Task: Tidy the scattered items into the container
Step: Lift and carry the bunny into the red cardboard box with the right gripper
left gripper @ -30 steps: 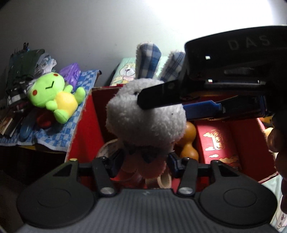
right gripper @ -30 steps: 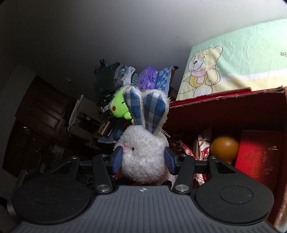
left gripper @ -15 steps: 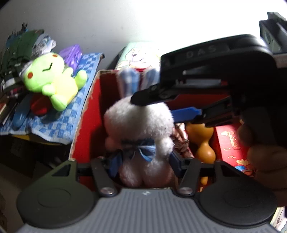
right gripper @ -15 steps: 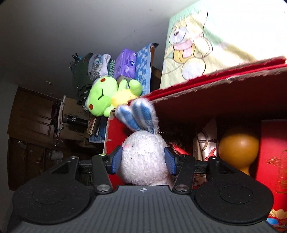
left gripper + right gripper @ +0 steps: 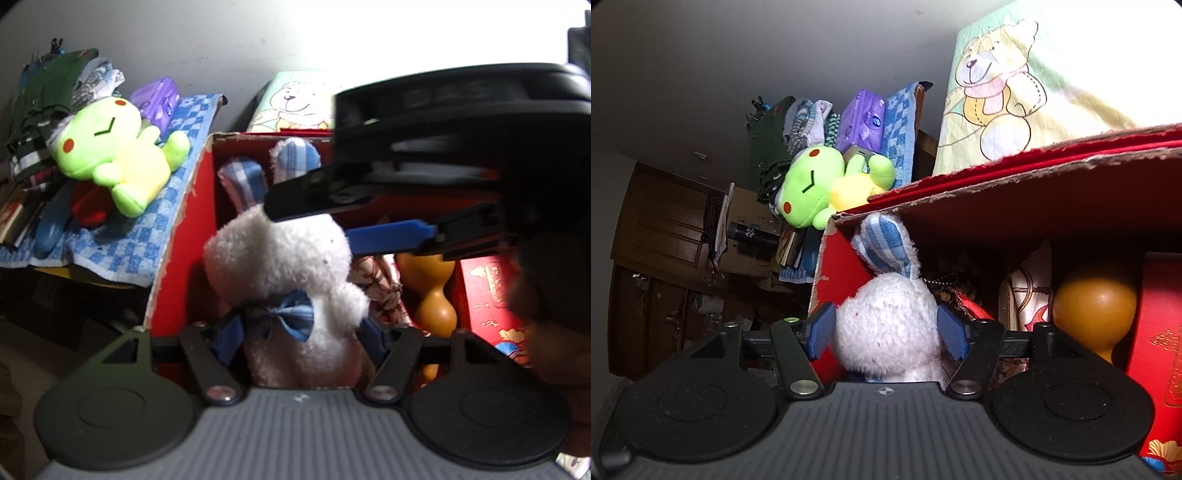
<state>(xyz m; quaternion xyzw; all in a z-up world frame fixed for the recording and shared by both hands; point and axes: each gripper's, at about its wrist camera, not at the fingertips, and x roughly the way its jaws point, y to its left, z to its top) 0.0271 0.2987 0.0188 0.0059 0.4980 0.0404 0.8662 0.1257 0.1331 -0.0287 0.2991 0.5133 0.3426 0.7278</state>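
A white bunny toy (image 5: 280, 258) with blue checked ears and a blue bow sits inside the red box (image 5: 177, 251), at its left end. Its head and ears stick up near the box's back corner. Its feet are hidden behind the left claw's grey body.

The left claw (image 5: 295, 332) is around the bunny's lower body. Its jaws are opening. The blue pads (image 5: 227, 338) are at the bunny's sides, by the bow, and do not seem to squeeze it, but the spot is dark and partly covered by fur.

The right claw (image 5: 888, 330) is around the bunny's head. Its jaws are opening too. In the right wrist view a thin gap shows between each blue pad (image 5: 822, 328) and the fluffy head, so the head is let go. In the left wrist view this claw looks big, black and blurry, and it hides much of the box's right side. A dark hand (image 5: 546, 314) behind it is hard to make out.

An orange gourd (image 5: 1095, 306) and a red packet (image 5: 484, 295) with gold print also lie in the box. Some patterned cloth sits between the gourd and the bunny, mostly hidden.

Outside the box, a green frog toy (image 5: 114, 155) lies on a blue checked cloth (image 5: 122, 251). A purple pack (image 5: 860, 122) and a pile of clothes (image 5: 48, 96) sit behind it. A teddy bear cloth (image 5: 1027, 81) hangs behind the box, cut off at the edge.
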